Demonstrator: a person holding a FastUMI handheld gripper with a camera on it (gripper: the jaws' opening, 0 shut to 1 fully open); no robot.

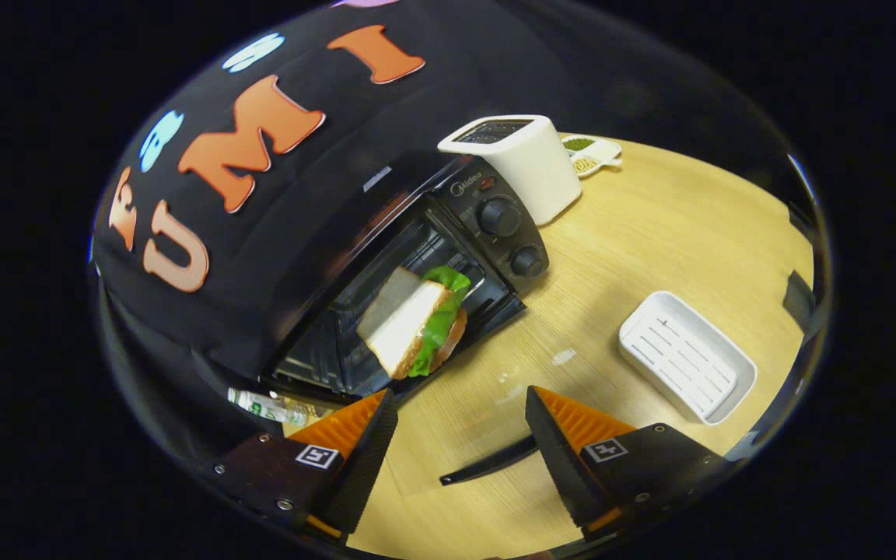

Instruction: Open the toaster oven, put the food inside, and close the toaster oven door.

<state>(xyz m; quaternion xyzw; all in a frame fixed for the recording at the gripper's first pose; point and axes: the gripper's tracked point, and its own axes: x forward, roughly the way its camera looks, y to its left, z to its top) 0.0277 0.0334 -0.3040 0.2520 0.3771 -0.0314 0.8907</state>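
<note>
One sandwich [417, 323] in toaster oven [417, 264] (hand-held gripper [460, 412] spread, empty)

Camera rides the gripper [460, 435], tilted, looking down near the toaster oven [417, 264].

Ribbed tongs [460, 428], square tags, screws
</note>
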